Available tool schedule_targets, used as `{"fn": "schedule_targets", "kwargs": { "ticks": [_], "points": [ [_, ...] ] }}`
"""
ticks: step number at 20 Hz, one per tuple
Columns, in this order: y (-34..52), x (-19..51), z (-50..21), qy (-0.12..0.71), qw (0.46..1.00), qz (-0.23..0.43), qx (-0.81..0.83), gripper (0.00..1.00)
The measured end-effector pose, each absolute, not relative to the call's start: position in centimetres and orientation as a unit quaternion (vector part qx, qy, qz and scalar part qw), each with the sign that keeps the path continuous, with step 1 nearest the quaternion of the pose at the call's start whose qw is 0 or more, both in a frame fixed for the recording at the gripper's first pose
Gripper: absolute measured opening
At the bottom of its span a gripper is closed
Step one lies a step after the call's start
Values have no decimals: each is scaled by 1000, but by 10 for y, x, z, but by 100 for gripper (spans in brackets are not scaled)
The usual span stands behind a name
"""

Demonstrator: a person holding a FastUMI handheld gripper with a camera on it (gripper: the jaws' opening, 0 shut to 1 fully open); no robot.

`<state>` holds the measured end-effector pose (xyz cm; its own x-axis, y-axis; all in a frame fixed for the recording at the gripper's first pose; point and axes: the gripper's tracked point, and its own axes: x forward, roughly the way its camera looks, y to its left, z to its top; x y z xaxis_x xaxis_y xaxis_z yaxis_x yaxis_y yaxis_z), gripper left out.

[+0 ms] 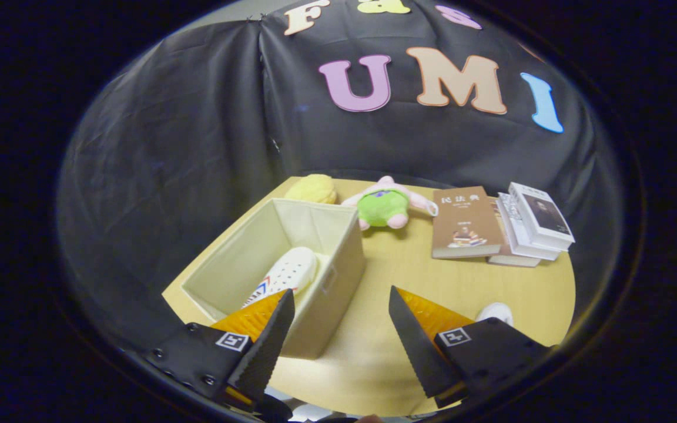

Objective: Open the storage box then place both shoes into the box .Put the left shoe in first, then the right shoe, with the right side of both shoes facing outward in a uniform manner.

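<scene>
Your fingers [338, 329] stand spread wide apart with nothing between them but bare desk [374, 364]; they grip nothing. The storage box [321, 282] sits open on the desk, ahead of and partly behind your left-hand finger, its near corner rising just beside that finger's tip. Inside it lies one shoe [288, 273], white with small holes over the toe and a coloured pattern near the end closest to you; it rests along the box floor against the wall nearer the middle of the desk, toe pointing away from you, and its near end is hidden behind your left-hand finger. A second white shoe [496, 311] peeks out just behind your right-hand finger, outside the box and on the desk; so little of it shows that you cannot tell which way it faces.

Count them: two shoes, one in the box and one out; one box.

Beyond the box, at the far edge of the desk, sit two soft toys: a yellow plush [312, 189] and, just to its right, a pink plush in a green top [385, 205]. Further right lie books: a brown book [465, 223] flat on the desk, touching a small stack of books [532, 226] beside it, at least three high.
</scene>
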<state>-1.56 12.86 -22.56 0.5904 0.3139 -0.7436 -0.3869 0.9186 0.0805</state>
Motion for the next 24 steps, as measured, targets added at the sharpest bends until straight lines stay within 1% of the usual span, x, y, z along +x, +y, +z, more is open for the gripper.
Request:
{"fn": "schedule_targets", "kwargs": {
  "ticks": [5,12,16,20,24],
  "points": [
    [41,-5,-230,413,898,140,-53,100],
    [-55,-4,-241,431,898,74,-48,100],
    [-103,-4,-254,449,890,57,-48,100],
    [-135,-9,-274,466,881,58,-55,100],
    [-156,-23,-301,503,859,65,-63,100]
  ]
}}
